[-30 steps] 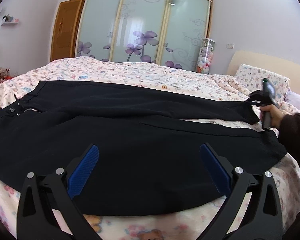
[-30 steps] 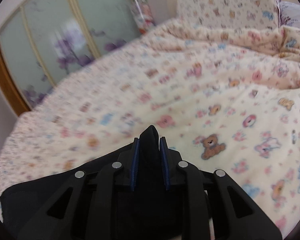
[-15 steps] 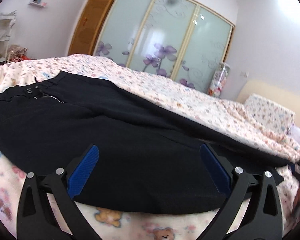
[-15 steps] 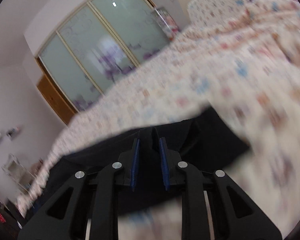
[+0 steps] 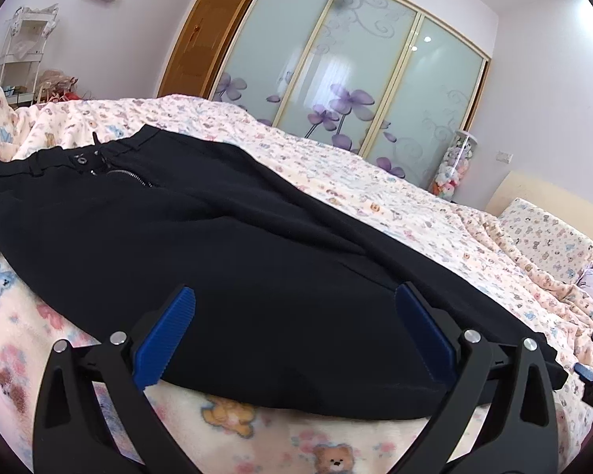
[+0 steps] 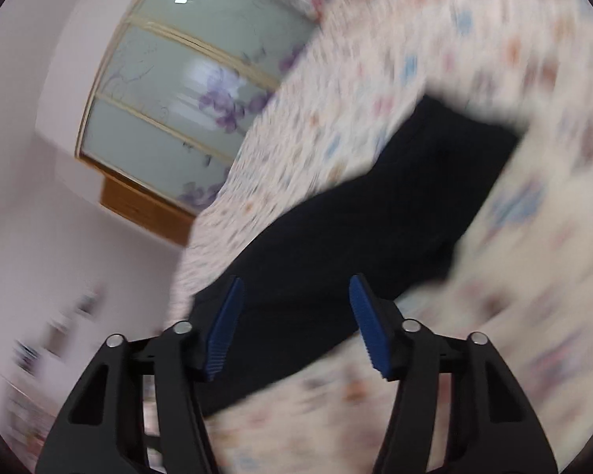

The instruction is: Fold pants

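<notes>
Two tongs show here, and both are spread wide with nothing between their blue pads. The left tongs [image 5: 294, 330] hang low over the near edge of the black pants [image 5: 225, 252]. I cannot tell if they touch the cloth.

The pants lie flat on the bed [image 5: 375, 193], which has a pink blanket with little bears and flowers on it. The waist end is far off to the left, where a button and an open zipper [image 5: 118, 173] can be seen. One leg lies partly on top of the other, and both legs run to the right. The leg ends reach the right edge of the left view, near a small bit of the right tongs [image 5: 591, 375].

From the right tongs' [image 6: 294, 324] own camera, things look very blurry and tipped over. The pants [image 6: 375, 213] are a dark shape on the blanket, running away from the tongs. The cloth is behind the gap of the tongs, not pinched in it.

Behind the bed stands a big wardrobe [image 5: 355, 67] with frosted glass doors and purple flowers. A brown door [image 5: 195, 45] is beside it. A tall clear tube of soft toys [image 5: 452, 166] stands by the wall. A pillow [image 5: 545, 237] sits at the right.
</notes>
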The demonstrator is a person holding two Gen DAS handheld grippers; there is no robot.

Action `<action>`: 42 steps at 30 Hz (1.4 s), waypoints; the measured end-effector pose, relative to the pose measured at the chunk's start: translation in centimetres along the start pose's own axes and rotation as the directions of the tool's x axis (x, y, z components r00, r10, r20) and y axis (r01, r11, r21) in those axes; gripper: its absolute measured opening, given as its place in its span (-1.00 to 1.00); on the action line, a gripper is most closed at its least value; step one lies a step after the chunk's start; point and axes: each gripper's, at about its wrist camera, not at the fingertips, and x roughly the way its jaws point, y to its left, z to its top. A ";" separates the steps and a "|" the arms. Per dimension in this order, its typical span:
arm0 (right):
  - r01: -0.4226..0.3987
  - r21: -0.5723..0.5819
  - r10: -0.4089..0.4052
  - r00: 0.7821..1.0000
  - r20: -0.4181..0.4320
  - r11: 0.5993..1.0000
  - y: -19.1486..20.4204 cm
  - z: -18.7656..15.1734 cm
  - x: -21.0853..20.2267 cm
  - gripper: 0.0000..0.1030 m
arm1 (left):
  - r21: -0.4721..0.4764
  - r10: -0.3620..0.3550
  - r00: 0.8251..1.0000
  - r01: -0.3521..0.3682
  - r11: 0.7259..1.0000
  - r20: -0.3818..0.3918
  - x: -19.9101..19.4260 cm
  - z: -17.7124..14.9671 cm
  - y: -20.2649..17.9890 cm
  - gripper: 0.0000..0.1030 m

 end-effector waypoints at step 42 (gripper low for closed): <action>-0.025 -0.175 0.006 0.994 -0.106 0.984 7.7 -4.3 7.4 0.38 | -0.294 0.232 0.919 -0.137 0.946 0.319 -8.1 4.7 7.5 0.97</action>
